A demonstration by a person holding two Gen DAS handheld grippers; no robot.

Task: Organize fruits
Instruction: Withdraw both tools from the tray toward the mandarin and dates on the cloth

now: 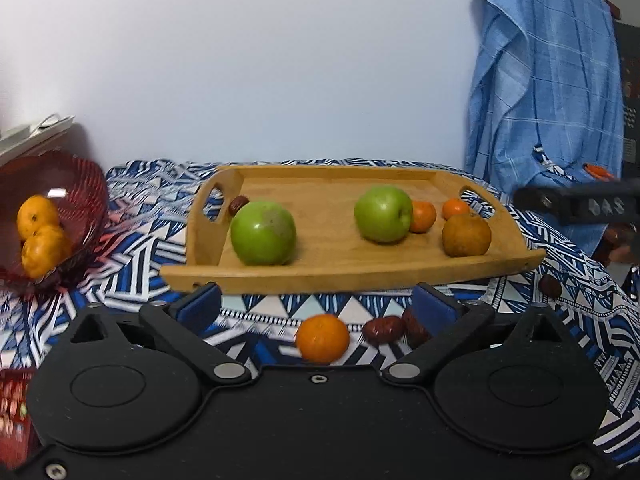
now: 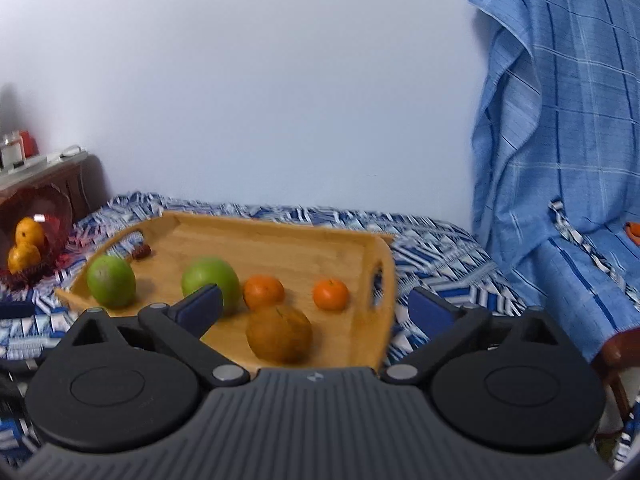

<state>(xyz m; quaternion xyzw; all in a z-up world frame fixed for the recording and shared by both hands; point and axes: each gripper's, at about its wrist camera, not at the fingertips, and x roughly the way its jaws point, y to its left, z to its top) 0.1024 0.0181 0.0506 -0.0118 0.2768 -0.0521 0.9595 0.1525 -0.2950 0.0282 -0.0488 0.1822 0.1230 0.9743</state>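
A wooden tray holds two green apples, two small mandarins, a brownish orange and a red date. A loose mandarin and red dates lie on the cloth between my left gripper's fingers. My left gripper is open and empty, just in front of the tray. My right gripper is open and empty over the tray's right end, above the brownish orange. It also shows in the left wrist view.
A red mesh bowl with two oranges lies tipped at the left. A blue checked cloth hangs at the right. Another date lies on the patterned tablecloth right of the tray. A white wall is behind.
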